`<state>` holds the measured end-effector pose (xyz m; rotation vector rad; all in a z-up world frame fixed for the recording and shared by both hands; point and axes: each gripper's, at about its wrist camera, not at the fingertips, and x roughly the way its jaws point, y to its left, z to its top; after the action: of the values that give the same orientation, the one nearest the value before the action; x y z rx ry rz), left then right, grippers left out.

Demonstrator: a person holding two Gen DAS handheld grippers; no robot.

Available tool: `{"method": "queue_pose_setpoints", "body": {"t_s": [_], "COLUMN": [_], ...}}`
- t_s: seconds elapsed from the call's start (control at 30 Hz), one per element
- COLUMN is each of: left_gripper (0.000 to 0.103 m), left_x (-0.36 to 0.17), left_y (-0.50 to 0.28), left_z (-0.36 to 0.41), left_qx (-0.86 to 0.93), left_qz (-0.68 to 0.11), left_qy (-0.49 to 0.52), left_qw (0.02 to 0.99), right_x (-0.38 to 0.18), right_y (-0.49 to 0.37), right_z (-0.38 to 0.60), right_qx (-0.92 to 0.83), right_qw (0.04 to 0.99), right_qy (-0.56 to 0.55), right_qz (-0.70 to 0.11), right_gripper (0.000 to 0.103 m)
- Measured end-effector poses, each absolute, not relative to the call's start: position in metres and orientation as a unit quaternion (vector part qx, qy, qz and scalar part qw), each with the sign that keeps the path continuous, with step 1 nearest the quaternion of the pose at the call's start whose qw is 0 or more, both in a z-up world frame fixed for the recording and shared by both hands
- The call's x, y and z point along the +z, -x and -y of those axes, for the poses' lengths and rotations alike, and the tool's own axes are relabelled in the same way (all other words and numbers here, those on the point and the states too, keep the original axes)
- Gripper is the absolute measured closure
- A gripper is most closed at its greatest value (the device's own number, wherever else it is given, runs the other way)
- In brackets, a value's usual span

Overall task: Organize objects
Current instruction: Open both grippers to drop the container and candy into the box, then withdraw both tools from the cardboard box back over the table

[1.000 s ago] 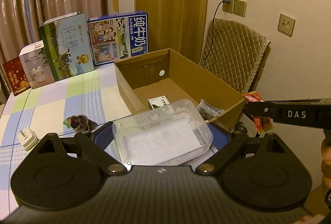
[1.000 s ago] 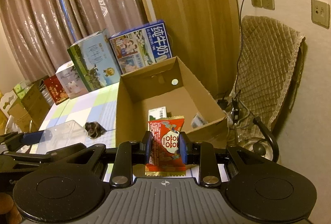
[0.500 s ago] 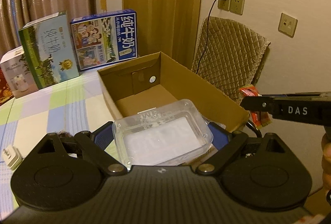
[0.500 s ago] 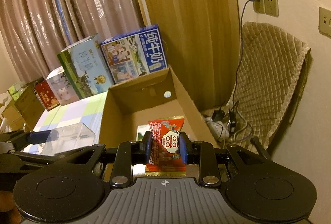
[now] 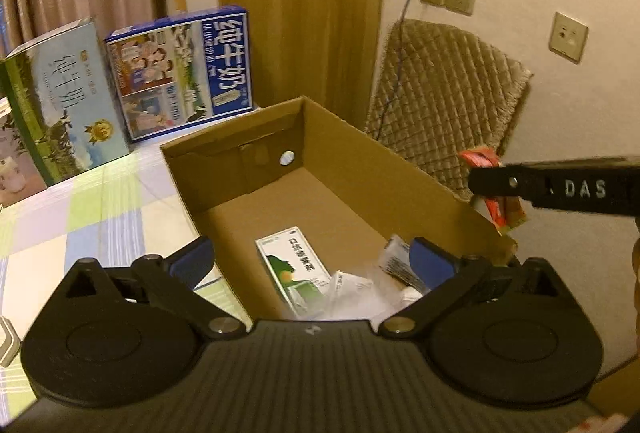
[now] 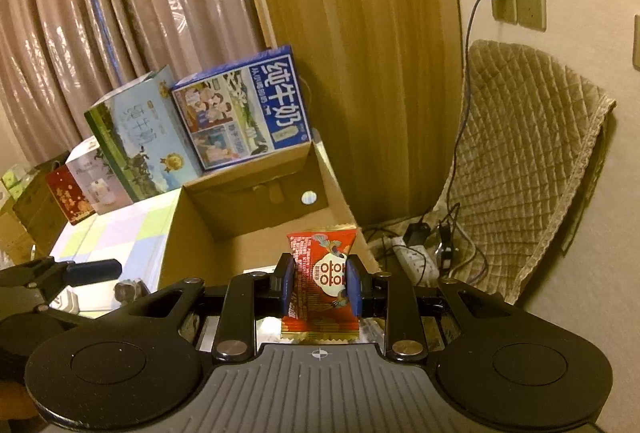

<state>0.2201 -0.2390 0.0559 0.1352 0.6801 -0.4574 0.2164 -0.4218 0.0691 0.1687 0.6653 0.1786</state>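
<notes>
My left gripper (image 5: pixel 312 257) is open over the near end of the open cardboard box (image 5: pixel 352 149). Below it in the box lie a green-and-white carton (image 5: pixel 292 261), a blurred clear plastic container (image 5: pixel 352 297) and a small packet (image 5: pixel 394 259). My right gripper (image 6: pixel 320 283) is shut on a red snack packet (image 6: pixel 320 273), held upright above the box's near right corner (image 6: pixel 256 209). In the left wrist view the right gripper's arm (image 5: pixel 560 189) shows at the right, with the red packet (image 5: pixel 480 159) sticking out of it.
Blue (image 5: pixel 180 73) and green (image 5: pixel 60 93) milk boxes stand behind the cardboard box on the checked tablecloth (image 5: pixel 80 213). A quilted chair (image 6: pixel 520 153) and a power strip with cables (image 6: pixel 412 253) sit right of the table. A white adaptor (image 5: pixel 6 341) lies near left.
My left gripper moved over the box and opened; the clear plastic container it held now lies in the box. The right gripper still holds the red packet.
</notes>
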Motion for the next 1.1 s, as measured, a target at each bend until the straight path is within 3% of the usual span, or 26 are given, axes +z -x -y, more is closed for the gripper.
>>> {"method": "queue_pose_setpoints", "body": {"t_s": [0.33,0.4,0.43,0.7,0.8,0.87,1.1], "left_gripper": [0.001,0.001,0.001,0.001,0.001,0.001,0.001], "left_x": [0.059,0.060,0.060,0.067,0.072,0.076,0.087], "left_y": [-0.214,-0.210,-0.208,-0.183,-0.170,-0.160,-0.120], "left_z": [0.195,0.188,0.185,0.157,0.146,0.139,0.111], "left_qx": [-0.179,-0.172,-0.170,-0.147,-0.137,-0.131,-0.112], "left_qz": [-0.331,-0.331,-0.330,-0.324,-0.322,-0.320,-0.314], "left_qy": [-0.033,-0.030,-0.028,-0.006,0.004,0.009,0.013], "left_qw": [0.926,0.927,0.928,0.935,0.937,0.938,0.943], "right_x": [0.061,0.061,0.061,0.069,0.073,0.076,0.086], "right_y": [-0.225,-0.227,-0.228,-0.210,-0.197,-0.186,-0.144], "right_z": [0.411,0.409,0.408,0.414,0.415,0.413,0.389], "right_qx": [0.112,0.125,0.123,0.116,0.109,0.109,0.128], "right_qw": [0.932,0.930,0.930,0.933,0.934,0.933,0.934], "right_qy": [-0.094,-0.102,-0.106,-0.132,-0.138,-0.143,-0.131], "right_qz": [-0.331,-0.330,-0.329,-0.315,-0.312,-0.311,-0.308], "right_gripper": [0.078,0.061,0.047,0.042,0.034,0.023,0.011]}}
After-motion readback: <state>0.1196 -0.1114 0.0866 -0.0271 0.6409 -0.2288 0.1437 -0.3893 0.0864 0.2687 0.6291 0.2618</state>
